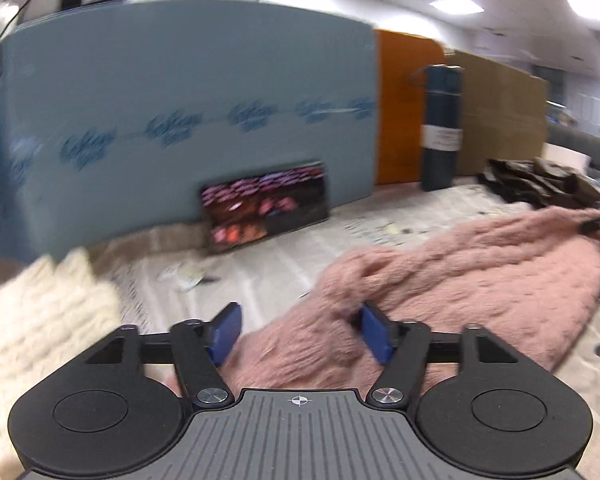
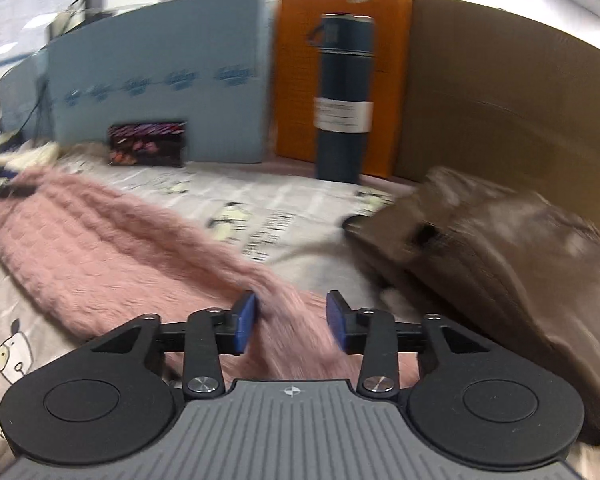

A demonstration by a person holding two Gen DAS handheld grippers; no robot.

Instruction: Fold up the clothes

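Claws first: we had the left claw point(image 1: 300, 330) wide, its pads off the pink sweater point(image 1: 460, 272) lying between and beyond them. Our right claw point(image 2: 291, 322) stood narrower but parted, pink knit running between the pads; whether they touched it we could not tell. The sweater lay spread on the printed sheet point(image 2: 260, 200), a brown garment point(image 2: 500, 248) just right of it, a cream knit point(image 1: 40, 312) left, a flask point(image 2: 342, 100) behind. Risk, we judged: loosed fluffy cloth could slump and undo the fold, or snag a pad.
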